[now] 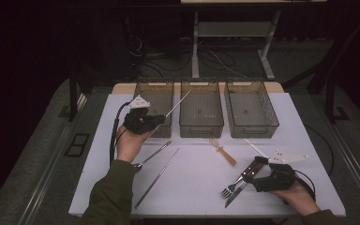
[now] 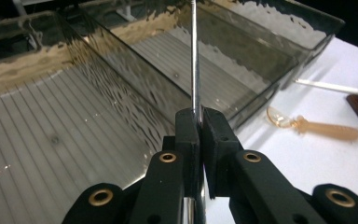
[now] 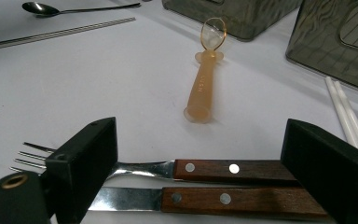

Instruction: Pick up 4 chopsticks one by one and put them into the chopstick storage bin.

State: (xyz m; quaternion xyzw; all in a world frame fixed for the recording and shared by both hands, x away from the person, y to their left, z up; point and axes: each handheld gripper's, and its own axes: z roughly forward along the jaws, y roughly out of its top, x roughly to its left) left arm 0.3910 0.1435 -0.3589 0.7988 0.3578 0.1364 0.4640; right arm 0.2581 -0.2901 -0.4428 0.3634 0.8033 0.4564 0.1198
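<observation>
Chopstick axis: my left gripper is clamped on a metal chopstick, raised, pointing away over the bins.
Bins: left bin and middle bin look empty.
Right gripper: jaws apart, straddling fork and knife.

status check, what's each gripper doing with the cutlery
Left gripper shut on metal chopstick, over the bins. Right gripper open, straddling fork and knife. Nothing blocking.

chopstick tip cut off (top edge)
</observation>
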